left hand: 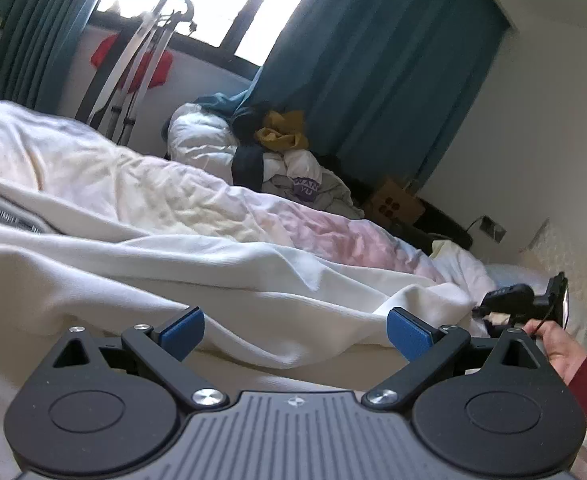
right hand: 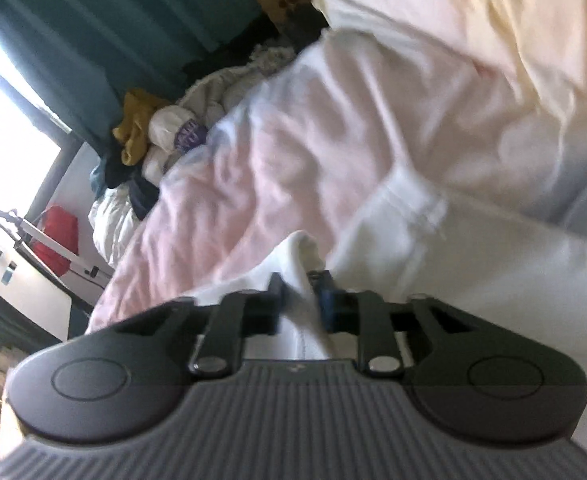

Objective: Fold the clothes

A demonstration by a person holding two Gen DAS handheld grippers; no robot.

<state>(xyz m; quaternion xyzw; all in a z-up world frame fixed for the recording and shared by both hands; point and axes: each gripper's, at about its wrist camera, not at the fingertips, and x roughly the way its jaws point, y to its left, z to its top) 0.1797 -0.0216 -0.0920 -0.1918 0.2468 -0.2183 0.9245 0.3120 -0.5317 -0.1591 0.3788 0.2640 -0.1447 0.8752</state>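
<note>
A white garment (left hand: 141, 276) lies spread and rumpled on the bed in the left wrist view. My left gripper (left hand: 295, 334) is open, its blue pads (left hand: 183, 330) just above the cloth, holding nothing. The right gripper's body (left hand: 533, 300) shows at the garment's far right edge, held by a hand. In the right wrist view my right gripper (right hand: 300, 300) is shut on a bunched fold of the white garment (right hand: 433, 248), which trails up to the right. That view is tilted and blurred.
A pink and cream quilt (left hand: 221, 204) covers the bed behind the garment. A pile of clothes (left hand: 261, 148) sits by teal curtains (left hand: 369, 64) under the window. A cardboard box (left hand: 395, 202) and a folding rack (left hand: 133, 68) stand beyond the bed.
</note>
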